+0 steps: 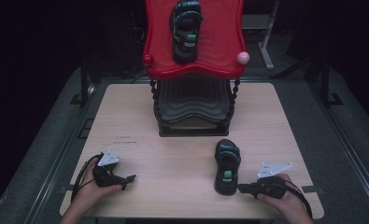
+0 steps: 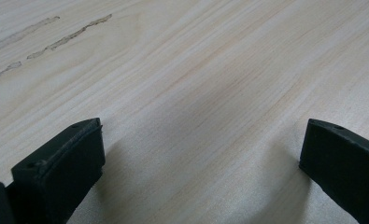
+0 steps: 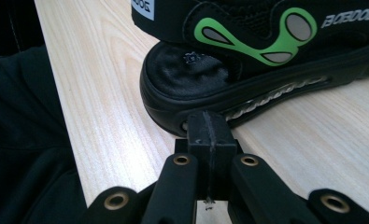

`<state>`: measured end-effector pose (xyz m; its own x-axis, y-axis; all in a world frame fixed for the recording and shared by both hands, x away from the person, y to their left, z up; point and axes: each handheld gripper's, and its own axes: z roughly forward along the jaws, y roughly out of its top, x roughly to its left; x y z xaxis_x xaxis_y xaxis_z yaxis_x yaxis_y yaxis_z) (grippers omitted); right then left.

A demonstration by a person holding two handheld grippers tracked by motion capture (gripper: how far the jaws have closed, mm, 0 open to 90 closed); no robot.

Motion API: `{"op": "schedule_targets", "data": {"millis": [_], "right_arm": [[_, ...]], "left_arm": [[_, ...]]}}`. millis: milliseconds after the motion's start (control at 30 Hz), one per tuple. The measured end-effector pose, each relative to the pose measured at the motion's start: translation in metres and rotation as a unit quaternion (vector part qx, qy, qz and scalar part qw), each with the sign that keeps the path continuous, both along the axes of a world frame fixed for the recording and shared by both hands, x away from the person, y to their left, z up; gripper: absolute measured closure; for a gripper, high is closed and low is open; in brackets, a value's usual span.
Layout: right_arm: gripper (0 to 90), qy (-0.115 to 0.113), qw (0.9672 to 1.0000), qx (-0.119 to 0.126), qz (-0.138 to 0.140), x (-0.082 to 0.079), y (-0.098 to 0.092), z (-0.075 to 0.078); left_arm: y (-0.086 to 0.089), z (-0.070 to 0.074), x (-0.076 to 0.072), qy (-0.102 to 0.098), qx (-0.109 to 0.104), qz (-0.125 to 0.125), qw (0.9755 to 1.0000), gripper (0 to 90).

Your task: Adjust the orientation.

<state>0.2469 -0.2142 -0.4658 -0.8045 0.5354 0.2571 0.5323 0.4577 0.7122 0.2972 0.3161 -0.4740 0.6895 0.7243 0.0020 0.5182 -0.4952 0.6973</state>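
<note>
Two hands are coming in at the near edge of the counter (image 1: 187, 98), each holding a claw. Right claw (image 1: 239, 187) is lying level at the near right, its jaws clenched flat together with nothing between them, and their tip is pressing against the heel end of the black sandal (image 1: 227, 166) that is sitting on the counter; in the right gripper view the closed tip (image 3: 209, 126) is meeting the sole rim of that sandal (image 3: 247, 60) just below the heel cup. Judging by this, the person is nudging the sandal rather than picking it up. To do that well, the push should be going along the sandal's length and staying low on the sole, so the shoe is sliding straight toward the far side instead of spinning or tipping; a slow, steady push is looking safest. If a lift is wanted, the jaws will need to be opening first, since they are closed and gripping nothing.

Left claw (image 1: 128, 179) is resting at the near left, well apart from the sandal, its jaws standing wide and released over bare wood (image 2: 196, 93).

Farther off, a second sandal (image 1: 187, 30) is lying on the top tier of a red rack (image 1: 219, 65) at the far side
</note>
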Motion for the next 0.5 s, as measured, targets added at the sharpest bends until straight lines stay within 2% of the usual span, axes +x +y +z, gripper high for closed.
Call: {"op": "schedule_targets", "data": {"millis": [233,400,500], "right_arm": [[82.5,-0.023,0.9984,0.03,-0.042,0.005,-0.016,0.012],[74.1,-0.043,0.9941,0.062,-0.079,0.01,-0.028,0.021],[64.9,-0.051,0.9903,0.084,-0.098,0.014,-0.032,0.027]], "left_arm": [[0.0,0.0,0.0,-0.001,0.0,0.0,1.0,0.0],[0.0,0.0,0.0,-0.001,-0.001,0.0,1.0,0.0],[0.0,0.0,0.0,-0.001,-0.001,0.0,1.0,0.0]]}}
